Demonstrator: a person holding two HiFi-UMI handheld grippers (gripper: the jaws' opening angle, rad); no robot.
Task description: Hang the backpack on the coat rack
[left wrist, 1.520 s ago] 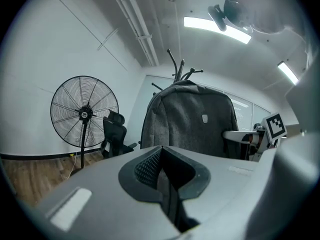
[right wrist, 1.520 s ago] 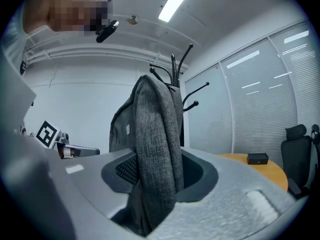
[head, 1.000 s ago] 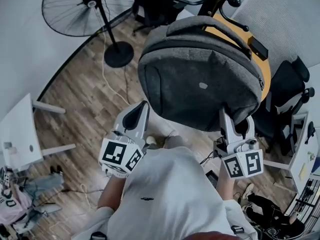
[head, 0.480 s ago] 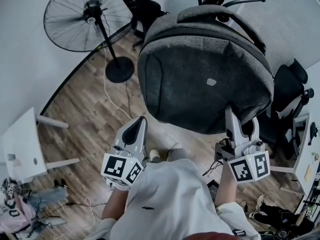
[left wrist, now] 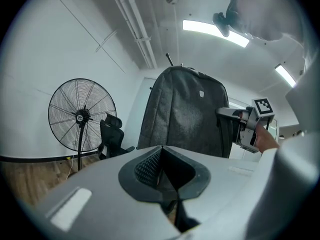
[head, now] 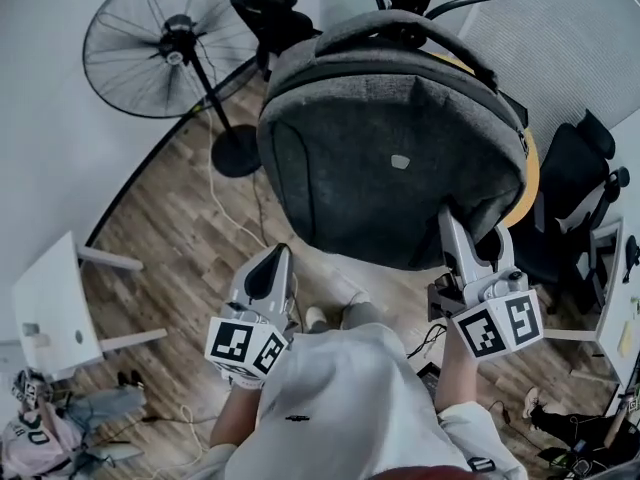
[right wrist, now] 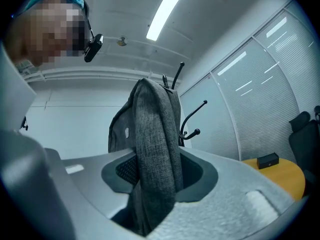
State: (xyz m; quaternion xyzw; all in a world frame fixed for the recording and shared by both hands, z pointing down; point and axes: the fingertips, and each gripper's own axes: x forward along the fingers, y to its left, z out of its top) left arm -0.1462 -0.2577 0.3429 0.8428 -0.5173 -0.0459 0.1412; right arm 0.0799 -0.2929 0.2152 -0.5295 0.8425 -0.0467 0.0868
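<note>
Coat rack (head: pixel 470 1) mostly behind backpack (head: pixel 390 138); right gripper (head: pixel 475 250) tight on its fabric, left gripper (head: pixel 268 273) closed, empty.

backpack (head: pixel 390 148): mottled charcoal-grey weave, one small pale patch | your left gripper (head: pixel 270 263) and right gripper (head: pixel 455 233): pale grey shells, black-and-white square markers | fan (head: pixel 165 43), far left: black | floor (head: pixel 190 238): brown wood planks | table (head: pixel 530 173), far right: yellow top (your shirt (head: pixel 340 398) is white)

Right gripper (head: pixel 472 248) clamped (left (head: pixel 272 265) seemingly shut)
</note>
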